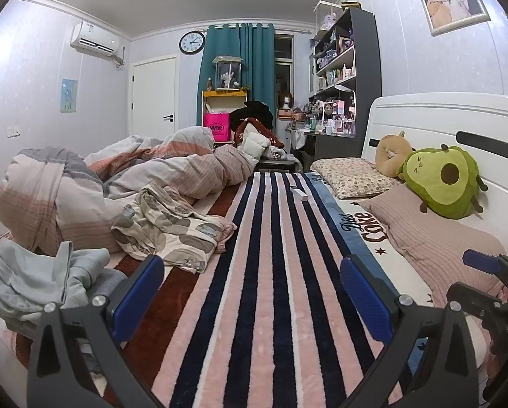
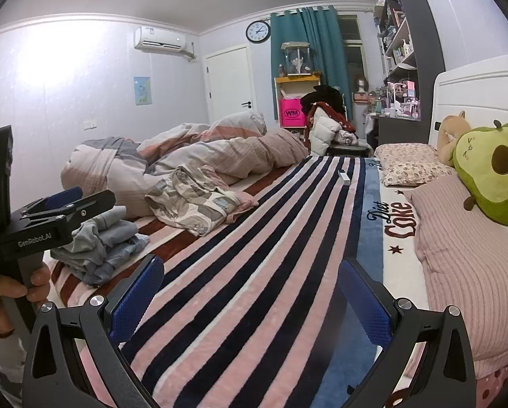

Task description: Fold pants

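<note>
Hovered with the left gripper [image 1: 252,265] low over the striped blanket [image 1: 271,306], fingers spread wide, nothing between them. Likewise with the right gripper [image 2: 252,265]: spread wide and empty, above the same blanket.

Took the pale blue-grey crumpled heap at lower left of the left wrist view for the pants [image 1: 46,282]; lay on the blanket just beside the left gripper, and left of centre in the right wrist view. Could not rule out the patterned garment [image 1: 172,227] farther up the bed, resting against the bundled duvet [image 1: 84,183]. Judged either one soft, light and limp, likely to sag and drag over the plush blanket rather than hold a shape. Judged the waistband or a hem the best place to pinch, one corner per gripper, since a thick seam would slip less than a single layer.

Could not make out waistband, legs or cuffs in the heap: folds buried in one another, near edge hidden behind the left finger. Saw only part of the hand [image 2: 5,292] on the left gripper's handle, cut off at the left edge of the right wrist view.
</note>
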Motion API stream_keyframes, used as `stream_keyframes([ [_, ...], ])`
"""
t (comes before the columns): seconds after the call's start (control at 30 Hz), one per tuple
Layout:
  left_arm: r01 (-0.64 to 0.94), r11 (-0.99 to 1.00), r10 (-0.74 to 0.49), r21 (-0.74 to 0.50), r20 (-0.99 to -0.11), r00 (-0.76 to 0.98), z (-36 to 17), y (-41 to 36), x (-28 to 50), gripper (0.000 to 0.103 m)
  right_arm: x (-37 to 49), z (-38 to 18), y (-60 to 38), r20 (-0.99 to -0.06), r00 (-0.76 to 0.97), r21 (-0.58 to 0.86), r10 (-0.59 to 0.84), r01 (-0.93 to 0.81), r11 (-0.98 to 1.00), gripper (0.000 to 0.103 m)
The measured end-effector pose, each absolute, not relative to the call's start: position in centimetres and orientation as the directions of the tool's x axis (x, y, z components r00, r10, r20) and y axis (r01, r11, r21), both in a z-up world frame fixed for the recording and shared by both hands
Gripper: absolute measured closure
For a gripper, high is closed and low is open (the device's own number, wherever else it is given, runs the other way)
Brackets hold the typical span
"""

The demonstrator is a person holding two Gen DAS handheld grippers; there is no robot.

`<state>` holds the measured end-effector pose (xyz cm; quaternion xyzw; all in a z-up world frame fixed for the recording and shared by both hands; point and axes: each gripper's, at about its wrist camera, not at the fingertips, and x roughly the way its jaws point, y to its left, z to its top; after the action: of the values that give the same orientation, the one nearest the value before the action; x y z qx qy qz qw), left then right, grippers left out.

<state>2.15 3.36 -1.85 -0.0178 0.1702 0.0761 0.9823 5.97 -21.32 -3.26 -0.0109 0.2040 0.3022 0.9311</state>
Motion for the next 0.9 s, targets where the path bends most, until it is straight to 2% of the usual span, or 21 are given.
stream_keyframes([
  [0.9, -0.157, 0.988, 0.146, -0.005, -0.335, 0.931, -1.79, 2.46, 2.07, 0.001, 5.31, -3.33, -21.21, -0.386, 0.742, 0.124, 0.548, -0.546, 0.828, 0.001],
])
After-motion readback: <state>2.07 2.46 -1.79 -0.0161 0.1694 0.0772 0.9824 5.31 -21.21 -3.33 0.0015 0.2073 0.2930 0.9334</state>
